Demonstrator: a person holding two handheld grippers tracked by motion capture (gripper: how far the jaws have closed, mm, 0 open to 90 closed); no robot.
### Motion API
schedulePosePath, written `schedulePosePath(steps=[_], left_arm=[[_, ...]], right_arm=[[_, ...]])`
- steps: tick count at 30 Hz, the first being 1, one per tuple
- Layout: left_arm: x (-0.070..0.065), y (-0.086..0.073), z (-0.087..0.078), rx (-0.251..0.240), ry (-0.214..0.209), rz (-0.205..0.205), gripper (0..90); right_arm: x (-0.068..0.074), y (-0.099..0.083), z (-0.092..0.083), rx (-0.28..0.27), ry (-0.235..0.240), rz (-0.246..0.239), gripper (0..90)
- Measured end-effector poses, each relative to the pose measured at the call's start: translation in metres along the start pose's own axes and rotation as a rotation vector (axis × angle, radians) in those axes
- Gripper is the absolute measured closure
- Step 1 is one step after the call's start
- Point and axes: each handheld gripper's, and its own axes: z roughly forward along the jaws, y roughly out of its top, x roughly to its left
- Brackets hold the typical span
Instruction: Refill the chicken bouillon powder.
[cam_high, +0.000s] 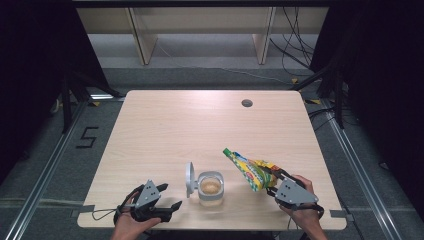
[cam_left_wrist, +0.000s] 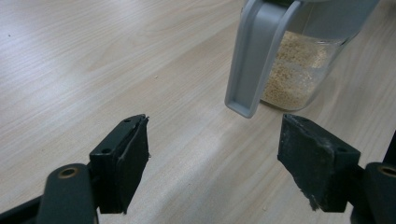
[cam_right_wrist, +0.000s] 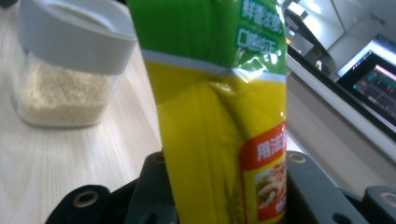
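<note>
So the bench (cam_high: 165, 125) is a pale wood-grain top with rounded corners and a small round grommet hole (cam_high: 247, 103) near its far right corner. It sits on grey carpet; there's a "5" taped on the floor (cam_high: 87, 137) off the left edge, metal rails running down both sides, pale shelving legs behind the far edge, and loose cables on the floor at the back right. Everything past that is pretty dark.

Left to right along the near edge: the left gripper (cam_high: 165, 200) is down by the near left corner, resting low in the person's hand, jaws spread wide with nothing but bare bench between them. In its own view the jar sits just beyond the fingertips (cam_left_wrist: 126, 158), not touching.

The jar (cam_high: 211, 187) is a clear square one near the middle of the near edge, roughly a third full of fine tan grains (cam_left_wrist: 292, 70). Its grey flip lid (cam_high: 190, 179) stands open on the left side.

Right of the jar, the right gripper (cam_high: 274, 181) is clamped on the bottom end of a yellow-and-green packet (cam_high: 248, 169), which is up off the bench and leans toward the jar, top end close above and right of it. The packet's contents can't be made out.
</note>
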Motion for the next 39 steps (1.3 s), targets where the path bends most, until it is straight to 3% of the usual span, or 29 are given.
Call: schedulePosePath(steps=[3,4,5,6,8,10,15,16,18,19,20,21,22,25,26,28,31,32,34,37,38,39], left_arm=[[0.000,0.000,0.000,-0.004,-0.003,-0.022,24.2],[0.001,0.000,0.000,0.007,-0.001,0.000,24.2],[0.002,0.000,0.000,0.002,-0.001,-0.005,24.2],[0.003,-0.001,0.001,0.009,0.006,0.010,24.2],[0.002,-0.001,0.002,0.004,0.002,0.003,24.2],[0.001,-0.001,0.002,0.008,0.001,-0.016,24.2],[0.002,-0.001,0.001,-0.002,0.001,0.000,24.2],[0.001,-0.002,0.002,-0.003,0.002,-0.028,24.2],[0.001,-0.002,0.002,-0.007,0.003,-0.031,24.2],[0.002,-0.001,0.002,-0.006,0.001,-0.013,24.2],[0.002,-0.002,0.002,0.002,0.005,-0.026,24.2],[0.002,-0.001,0.001,0.002,0.001,-0.013,24.2],[0.001,0.000,0.000,0.001,0.001,-0.023,24.2],[0.002,0.000,0.000,0.002,0.002,0.001,24.2],[-0.001,-0.001,0.001,0.003,0.000,-0.024,24.2],[0.000,-0.001,0.000,0.016,-0.006,0.015,24.3],[-0.001,0.000,0.000,-0.001,-0.008,0.006,24.3],[-0.001,0.000,-0.001,-0.008,-0.002,-0.018,24.3],[0.002,0.001,-0.003,-0.003,-0.004,0.002,24.3],[0.001,0.000,-0.003,-0.003,-0.002,0.000,24.3],[-0.001,0.000,-0.002,-0.006,0.002,-0.021,24.3],[0.000,0.000,-0.002,-0.002,0.001,-0.006,24.3]], right_arm=[[-0.001,-0.002,0.001,-0.009,-0.005,0.041,71.5],[-0.003,-0.003,0.002,-0.012,-0.004,0.037,71.6],[-0.003,-0.005,0.002,-0.008,-0.001,0.045,71.6],[-0.004,-0.009,0.005,-0.002,0.002,0.083,71.7],[-0.006,-0.011,0.007,-0.006,0.001,0.081,71.8],[-0.011,-0.018,0.012,-0.013,-0.007,0.147,72.2],[-0.019,-0.027,0.023,-0.031,-0.014,0.214,72.4],[-0.020,-0.030,0.028,-0.025,-0.018,0.240,72.6],[-0.021,-0.031,0.030,-0.025,-0.015,0.263,72.8],[-0.023,-0.033,0.034,-0.040,-0.029,0.259,72.9],[-0.024,-0.034,0.035,-0.022,-0.018,0.291,72.9],[-0.026,-0.035,0.038,-0.034,-0.021,0.295,73.0],[-0.026,-0.038,0.041,-0.035,-0.019,0.330,73.1],[-0.027,-0.041,0.042,-0.025,-0.033,0.335,73.1],[-0.027,-0.045,0.042,-0.027,-0.026,0.352,73.1],[-0.027,-0.045,0.042,-0.029,-0.040,0.377,73.1],[-0.027,-0.046,0.041,-0.027,-0.043,0.386,73.0],[-0.027,-0.046,0.040,-0.022,-0.040,0.397,72.7],[-0.027,-0.045,0.039,-0.015,-0.040,0.406,72.4],[-0.028,-0.047,0.036,-0.009,-0.053,0.393,72.2],[-0.028,-0.049,0.033,-0.005,-0.043,0.433,71.9],[-0.028,-0.049,0.031,0.002,-0.053,0.449,71.8]])
